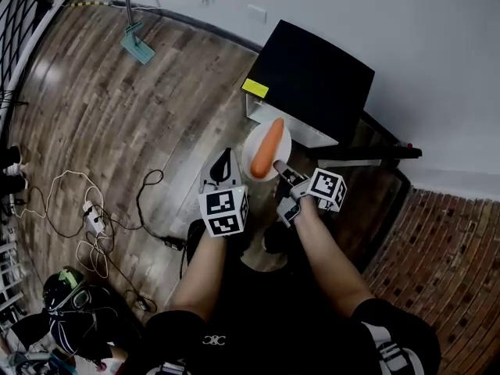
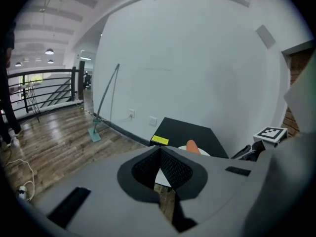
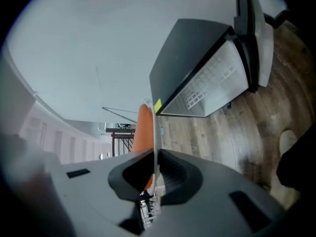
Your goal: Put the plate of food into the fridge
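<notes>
So, labels first: the only sticker I can spot is a yellow label [image 1: 255, 87] on the top corner of the black fridge [image 1: 320, 76], and the print on it is too small to read. The cubes on both tongs carry black-and-white square markers, no text.

Room-wise it's a wood plank floor [image 1: 117, 123], a plain white wall [image 1: 351, 6] behind the fridge and a brick wall [image 1: 445, 248] off to the right. A power strip [image 1: 94, 219] with looping cables lies on the floor at the left, and a teal broom head [image 1: 137, 47] rests near the wall.

The right gripper [image 1: 280, 170] is clamped on the near rim of the white plate [image 1: 283, 141], jaws nearly together with the rim pinched edge-on between them. A carrot [image 1: 267, 148] lies across the plate. It's held in the air just in front of the fridge, whose white inside with a wire shelf shows in the right gripper view. The left gripper [image 1: 224, 162] has its jaws closed on nothing, just beside the plate.
</notes>
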Tool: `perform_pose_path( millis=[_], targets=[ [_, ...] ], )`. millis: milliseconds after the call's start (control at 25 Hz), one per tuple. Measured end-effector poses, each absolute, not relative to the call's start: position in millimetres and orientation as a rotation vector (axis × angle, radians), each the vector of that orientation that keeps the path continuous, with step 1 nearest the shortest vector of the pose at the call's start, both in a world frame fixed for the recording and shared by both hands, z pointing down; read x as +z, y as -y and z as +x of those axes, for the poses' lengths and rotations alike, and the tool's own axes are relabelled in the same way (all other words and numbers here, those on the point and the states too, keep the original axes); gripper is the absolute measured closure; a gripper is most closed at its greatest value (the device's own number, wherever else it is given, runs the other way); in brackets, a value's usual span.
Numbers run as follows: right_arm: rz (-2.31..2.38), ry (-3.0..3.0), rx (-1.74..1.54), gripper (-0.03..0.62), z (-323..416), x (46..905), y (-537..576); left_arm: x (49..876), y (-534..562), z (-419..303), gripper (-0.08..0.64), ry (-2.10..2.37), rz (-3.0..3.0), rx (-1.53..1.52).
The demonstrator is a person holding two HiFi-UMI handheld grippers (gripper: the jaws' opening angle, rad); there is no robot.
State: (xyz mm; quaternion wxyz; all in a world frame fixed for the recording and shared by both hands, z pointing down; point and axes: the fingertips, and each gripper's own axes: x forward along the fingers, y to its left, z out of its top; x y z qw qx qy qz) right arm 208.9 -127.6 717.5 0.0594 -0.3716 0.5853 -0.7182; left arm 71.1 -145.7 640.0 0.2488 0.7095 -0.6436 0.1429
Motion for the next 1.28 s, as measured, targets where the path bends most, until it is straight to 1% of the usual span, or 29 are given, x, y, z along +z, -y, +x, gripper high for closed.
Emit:
perform_pose_path(
  millis=[240, 480, 600, 800, 1080, 1280],
  targets=[
    [-1.119, -1.804, -2.113, 0.555, 197.1, 872.2, 160.3, 777.1, 198.8, 59.2, 0.563, 1.782, 2.009, 0.29],
    [-1.17, -1.713, -1.938, 0.555, 209.5, 969.3, 226.0, 870.7, 240.9, 58.0, 0.563, 1.8, 2.079, 0.195],
    [-1.217, -1.628, -1.855, 0.555, 219.0, 986.3, 260.2, 895.0, 249.6, 58.2, 0.563, 1.788, 2.107, 0.177],
    [-1.326, -1.491, -1.696, 0.555, 246.2, 983.4, 303.9, 920.4, 243.7, 59.4, 0.563, 1.737, 2.108, 0.178],
    [-1.485, -1.359, -1.537, 0.554, 293.4, 988.3, 341.8, 918.6, 247.5, 79.1, 0.563, 1.653, 2.197, 0.154],
    [-1.543, -1.33, -1.502, 0.557, 302.3, 992.5, 356.5, 925.5, 243.3, 77.7, 0.563, 1.627, 2.213, 0.185]
  ],
)
